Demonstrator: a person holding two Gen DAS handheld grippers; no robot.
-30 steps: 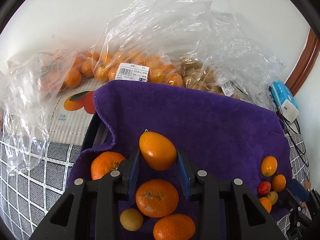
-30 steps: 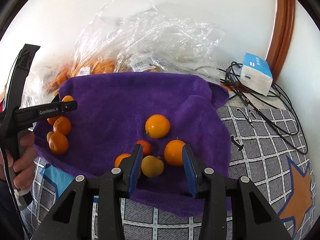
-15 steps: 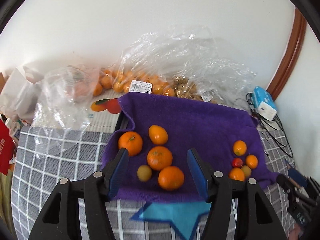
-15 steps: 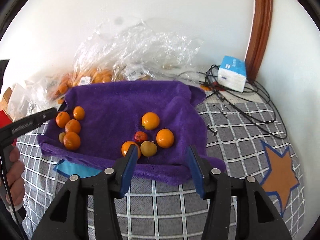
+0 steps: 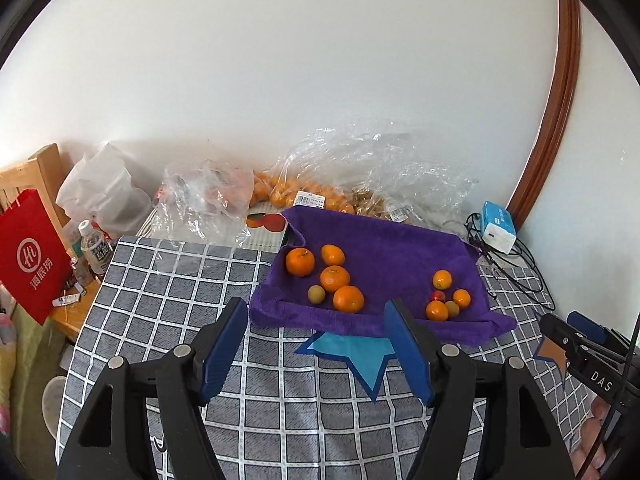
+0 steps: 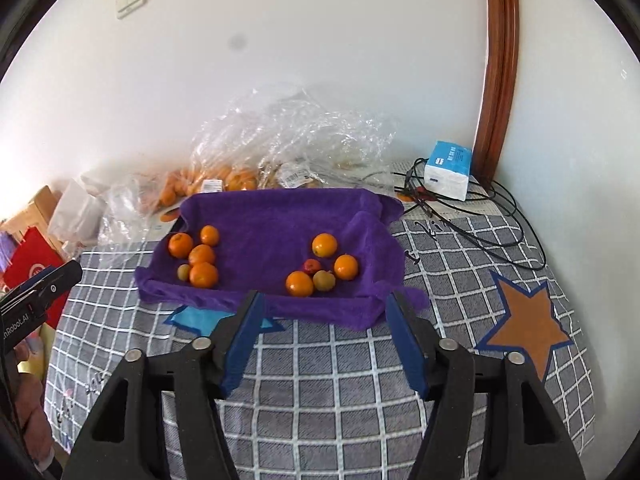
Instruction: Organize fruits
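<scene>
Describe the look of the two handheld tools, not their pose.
Both alike: the left tool and the right tool have black angular plastic frames, silver pivot screws and flat blue finger pads. White lettering marks each body, seen from the other's camera. A thin black cable runs beside the right one.

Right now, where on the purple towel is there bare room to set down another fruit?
The purple towel is bare down its middle, between the left fruit cluster and the right fruit cluster, and along its back strip before the plastic bags. Both clusters are crowded.
</scene>
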